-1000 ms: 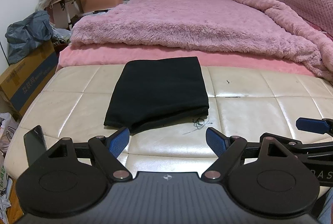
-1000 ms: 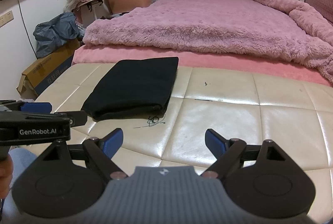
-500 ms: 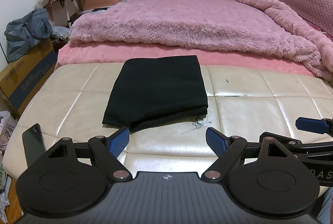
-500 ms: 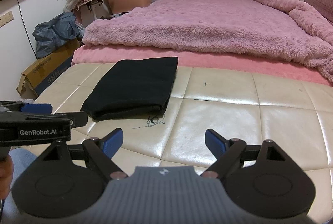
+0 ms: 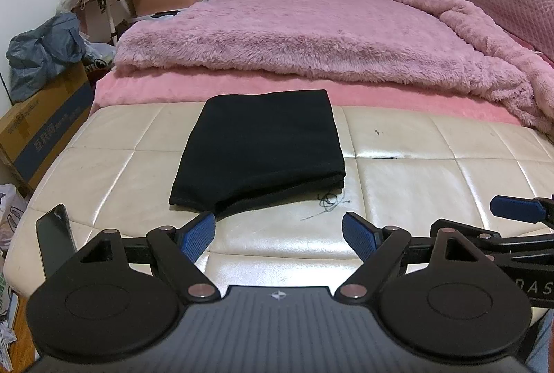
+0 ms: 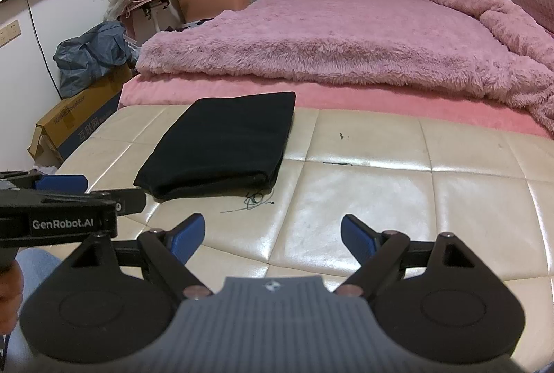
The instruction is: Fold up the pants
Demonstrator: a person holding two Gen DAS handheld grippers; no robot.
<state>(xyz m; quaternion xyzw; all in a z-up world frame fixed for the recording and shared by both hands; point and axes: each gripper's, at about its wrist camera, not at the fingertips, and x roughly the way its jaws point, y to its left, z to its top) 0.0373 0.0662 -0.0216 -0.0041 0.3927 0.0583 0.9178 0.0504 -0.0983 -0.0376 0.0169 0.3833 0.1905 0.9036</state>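
On the cream tufted surface [image 5: 415, 186] at the foot of the bed, the black pants [image 5: 259, 148] lie folded flat — both the left hand-held gripper [image 5: 278, 231] and right hand-held gripper [image 6: 271, 232] hover near, jaws spread, holding nothing.

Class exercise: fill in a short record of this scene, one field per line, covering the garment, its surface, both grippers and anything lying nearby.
garment: black pants, folded into a flat rectangle
surface: cream tufted bench at the foot of the bed
left gripper: open, empty, short of the pants
right gripper: open, empty
nearby: loose dark thread beside the fold; phone at the bench's left edge
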